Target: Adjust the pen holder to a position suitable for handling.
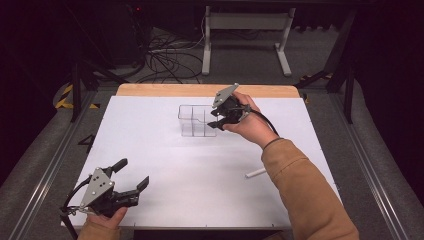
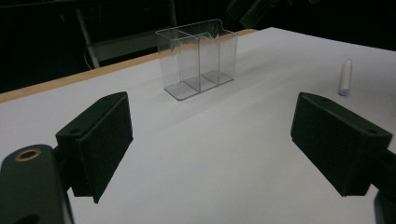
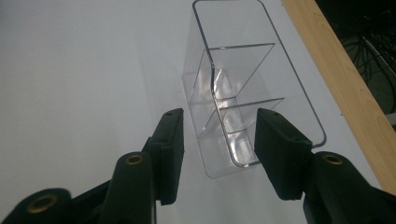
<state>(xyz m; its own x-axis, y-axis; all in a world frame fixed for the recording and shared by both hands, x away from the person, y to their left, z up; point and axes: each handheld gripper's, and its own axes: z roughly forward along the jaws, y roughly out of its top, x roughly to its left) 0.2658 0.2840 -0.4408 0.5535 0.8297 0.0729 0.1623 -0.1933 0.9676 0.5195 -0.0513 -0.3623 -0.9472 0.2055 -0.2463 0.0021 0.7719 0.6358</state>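
The clear box (image 1: 198,120) is stood at the bench's (image 1: 150,150) 12 o'clock, long axis 3-to-9; its 3 o'clock end is straddled by the right hand-held gripper (image 1: 216,120), released, while the left hand-held gripper (image 1: 134,175) is held released far off

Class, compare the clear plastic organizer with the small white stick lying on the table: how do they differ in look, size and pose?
The clear organizer is see-through with inner dividers; the white stick is solid and opaque. The organizer is far bigger and stands upright; the stick lies flat. The organizer sits by the right gripper; the stick lies apart from both grippers. Both rest on the white table.
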